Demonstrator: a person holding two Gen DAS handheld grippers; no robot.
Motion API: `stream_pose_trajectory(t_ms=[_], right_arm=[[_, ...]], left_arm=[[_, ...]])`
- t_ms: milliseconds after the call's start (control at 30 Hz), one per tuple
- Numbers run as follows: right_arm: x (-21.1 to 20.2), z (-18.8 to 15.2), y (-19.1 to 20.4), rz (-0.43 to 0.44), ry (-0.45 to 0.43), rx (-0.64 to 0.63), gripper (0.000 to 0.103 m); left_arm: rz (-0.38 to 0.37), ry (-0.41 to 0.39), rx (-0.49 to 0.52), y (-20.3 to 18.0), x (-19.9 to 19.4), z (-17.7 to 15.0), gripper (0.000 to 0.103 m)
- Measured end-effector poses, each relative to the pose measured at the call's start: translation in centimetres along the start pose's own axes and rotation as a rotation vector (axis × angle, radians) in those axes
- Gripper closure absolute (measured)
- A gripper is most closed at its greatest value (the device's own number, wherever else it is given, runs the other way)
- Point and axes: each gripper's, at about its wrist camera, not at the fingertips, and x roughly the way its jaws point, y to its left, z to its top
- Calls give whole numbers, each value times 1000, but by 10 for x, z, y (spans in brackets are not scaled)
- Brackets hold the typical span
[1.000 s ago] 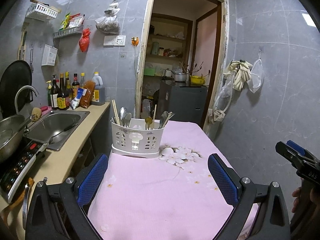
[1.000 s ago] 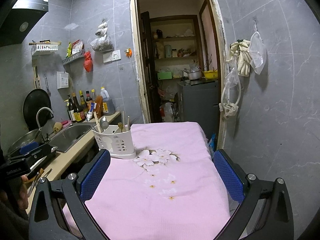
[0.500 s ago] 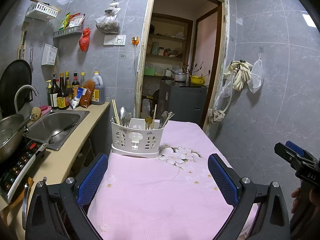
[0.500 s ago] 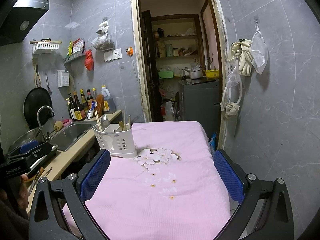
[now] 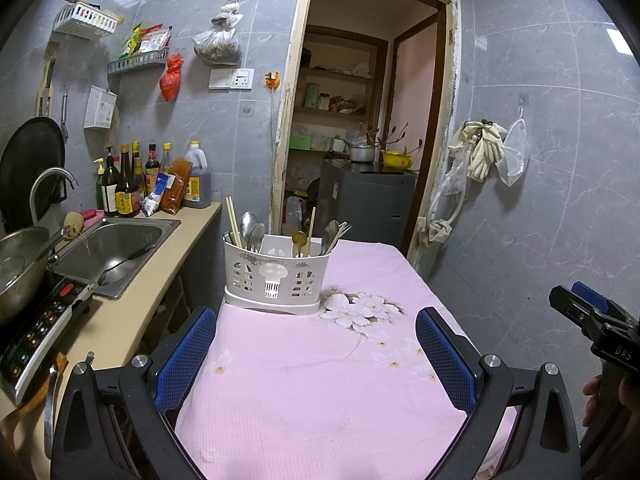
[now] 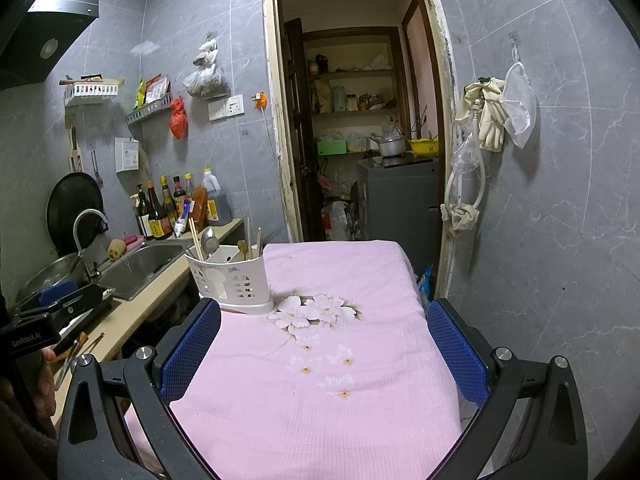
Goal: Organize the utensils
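Observation:
A white slotted utensil caddy [image 5: 276,280] [image 6: 230,282] stands at the far left corner of the pink-clothed table [image 5: 312,380] [image 6: 320,380]. Spoons [image 5: 252,230], chopsticks [image 5: 233,220] and a gold spoon [image 5: 299,239] stick up from its compartments. My left gripper [image 5: 316,344] hovers open above the table's near part, well short of the caddy, nothing between its blue pads. My right gripper [image 6: 322,340] is also open and empty, over the table to the right of the caddy. Each gripper shows at the edge of the other's view.
A counter runs along the left with a steel sink [image 5: 108,248], a metal bowl [image 5: 18,264] on an induction cooker [image 5: 40,320] and sauce bottles [image 5: 128,188]. A doorway [image 5: 360,140] opens behind the table. A grey tiled wall closes the right side.
Both grippers stay open. The right wrist view has crept slightly forward toward the table; the left is almost unchanged.

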Motion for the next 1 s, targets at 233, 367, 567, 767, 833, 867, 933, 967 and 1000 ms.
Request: stream_pose_trajectory(t_ms=[233, 367, 567, 767, 833, 867, 933, 967, 1000], right_arm=[[0, 1, 0, 0, 1, -1, 2], [0, 1, 1, 0, 2, -2, 1], [0, 1, 1, 1, 2, -3, 1], [0, 1, 2, 0, 3, -3, 2], [0, 1, 3, 1, 3, -4, 2], [0, 1, 2, 1, 3, -4, 1], [0, 2, 3, 1, 3, -4, 2], [0, 2, 2, 1, 3, -4, 1], [0, 2, 3, 1, 3, -4, 2]], left_arm=[[1, 0, -1, 0, -1, 0, 2], [-1, 1, 0, 1, 0, 0, 2], [-1, 0, -1, 2, 0, 1, 2], [-2, 1, 0, 2, 0, 1, 2], [-2, 1, 1, 2, -1, 1, 2], [-2, 0, 0, 2, 0, 1, 2], [-2, 1, 0, 2, 0, 1, 2], [-1, 1, 0, 2, 0, 1, 2], [-2, 1, 0, 2, 0, 1, 2]])
